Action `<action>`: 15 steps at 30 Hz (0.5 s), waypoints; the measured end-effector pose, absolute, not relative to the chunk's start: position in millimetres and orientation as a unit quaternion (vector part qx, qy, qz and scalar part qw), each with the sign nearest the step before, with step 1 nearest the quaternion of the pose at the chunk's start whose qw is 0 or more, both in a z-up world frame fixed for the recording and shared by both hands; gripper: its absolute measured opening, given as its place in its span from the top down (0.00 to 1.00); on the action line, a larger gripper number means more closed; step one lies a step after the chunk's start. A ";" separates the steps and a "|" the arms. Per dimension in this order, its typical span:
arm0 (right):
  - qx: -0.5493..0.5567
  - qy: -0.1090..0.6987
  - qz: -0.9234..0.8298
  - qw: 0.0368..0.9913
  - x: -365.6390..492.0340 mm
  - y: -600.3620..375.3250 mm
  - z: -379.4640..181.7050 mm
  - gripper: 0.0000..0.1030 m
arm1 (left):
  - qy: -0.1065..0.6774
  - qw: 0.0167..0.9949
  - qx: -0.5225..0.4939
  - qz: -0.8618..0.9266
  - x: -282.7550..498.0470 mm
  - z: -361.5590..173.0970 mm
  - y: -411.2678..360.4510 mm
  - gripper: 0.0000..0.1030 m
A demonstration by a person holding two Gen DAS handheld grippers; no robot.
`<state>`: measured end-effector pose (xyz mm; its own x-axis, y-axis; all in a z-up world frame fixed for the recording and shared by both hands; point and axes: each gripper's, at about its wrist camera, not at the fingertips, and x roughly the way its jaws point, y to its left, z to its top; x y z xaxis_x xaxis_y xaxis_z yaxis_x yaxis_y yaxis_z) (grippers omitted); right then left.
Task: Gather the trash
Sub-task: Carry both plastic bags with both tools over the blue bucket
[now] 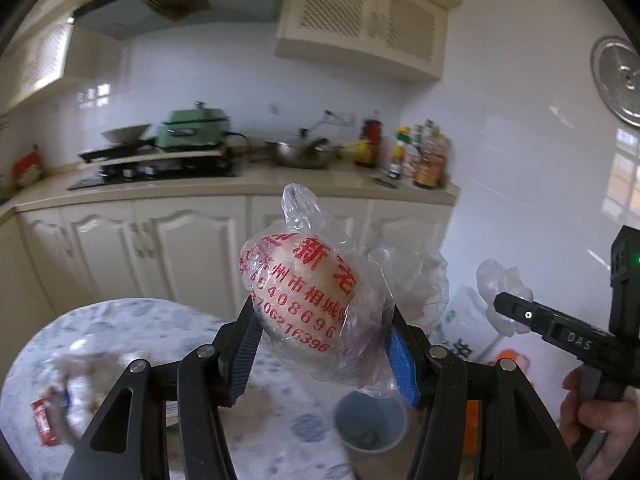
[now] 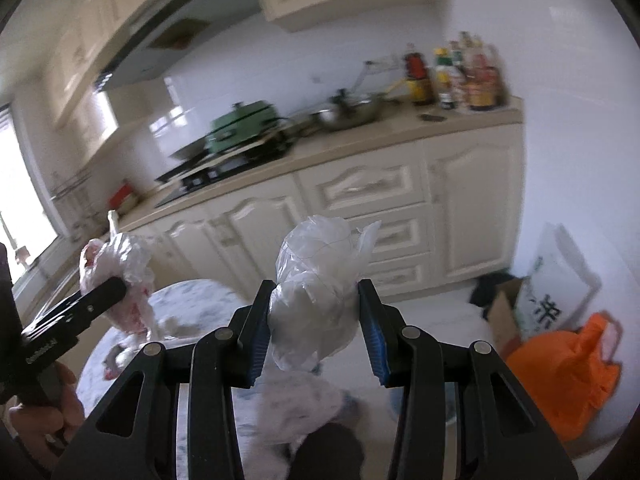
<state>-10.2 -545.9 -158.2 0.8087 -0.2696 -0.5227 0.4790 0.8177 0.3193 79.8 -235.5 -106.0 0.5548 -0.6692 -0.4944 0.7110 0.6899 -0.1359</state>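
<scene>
left claw is clamping a red-printed plastic bag | right claw is pinching a crumpled clear bag | both are hanging above the round counter

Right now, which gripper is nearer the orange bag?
Right. The right gripper, shut on a clear bag, is beside the orange bag; the left gripper, holding the printed bag, is farther off.

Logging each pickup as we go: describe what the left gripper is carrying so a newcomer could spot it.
Above the round marble-pattern table, the left gripper clamps a crumpled clear plastic bag. Its red printed characters and digits set it apart from the plain, unprinted bag in the right gripper.
</scene>
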 end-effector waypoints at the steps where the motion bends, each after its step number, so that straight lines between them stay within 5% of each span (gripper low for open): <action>1: 0.227 0.238 -0.214 0.920 -12.7 -555.8 -163.0 0.60 | 0.268 0.876 0.042 -0.398 84.2 -108.6 -242.1 0.48; 15: 0.285 0.299 -0.267 0.871 -7.6 -645.5 -253.4 0.60 | 0.365 0.806 0.105 -0.453 174.2 -157.2 -393.3 0.48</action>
<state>-7.6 -645.5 -253.4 0.6782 -0.2955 -0.6729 0.6361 0.6946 0.3360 174.2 -393.3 -157.2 0.3225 -0.6547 -0.6836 0.8077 0.5669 -0.1619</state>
